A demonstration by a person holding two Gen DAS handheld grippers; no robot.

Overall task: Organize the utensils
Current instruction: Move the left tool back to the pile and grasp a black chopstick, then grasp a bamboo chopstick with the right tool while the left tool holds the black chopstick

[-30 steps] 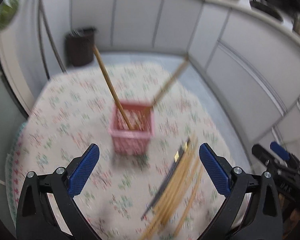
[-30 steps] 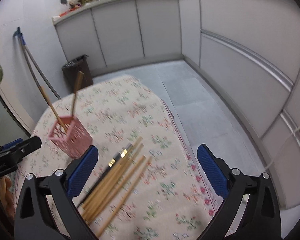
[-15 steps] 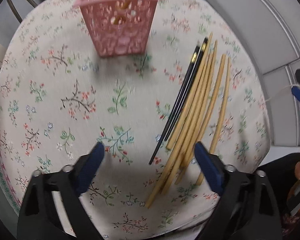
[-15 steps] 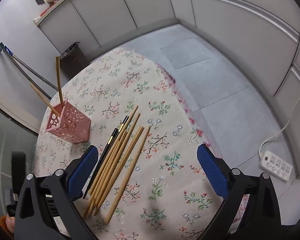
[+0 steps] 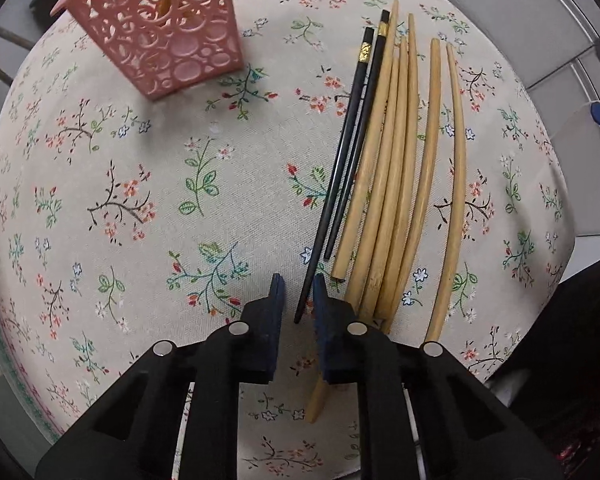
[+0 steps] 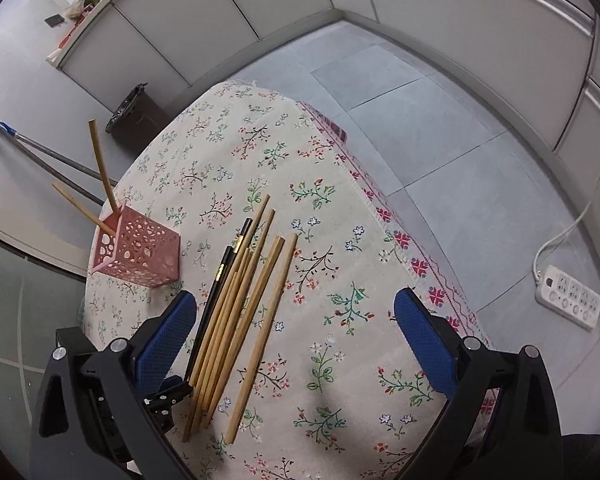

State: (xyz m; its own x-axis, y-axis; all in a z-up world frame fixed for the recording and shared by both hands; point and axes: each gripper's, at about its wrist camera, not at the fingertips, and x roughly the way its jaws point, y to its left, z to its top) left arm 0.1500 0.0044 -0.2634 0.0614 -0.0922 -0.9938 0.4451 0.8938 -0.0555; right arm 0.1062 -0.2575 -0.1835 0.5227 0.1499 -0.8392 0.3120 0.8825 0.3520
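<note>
Closing on the slim black lacquered chopstick (image 5: 342, 160), the left gripper (image 5: 298, 292) brackets its pointed end beside the bamboo chopsticks (image 5: 400, 168), apart from the pink perforated plastic holder (image 5: 160, 28). Light, stiff, slippery (grip may twist). Right gripper (image 6: 296, 320) spread, empty.

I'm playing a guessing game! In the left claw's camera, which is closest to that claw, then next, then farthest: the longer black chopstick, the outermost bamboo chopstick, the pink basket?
1. Longer black chopstick: its tip lies between the closing left claw.
2. Outermost bamboo chopstick: off right.
3. Pink basket: far, upper left.
</note>
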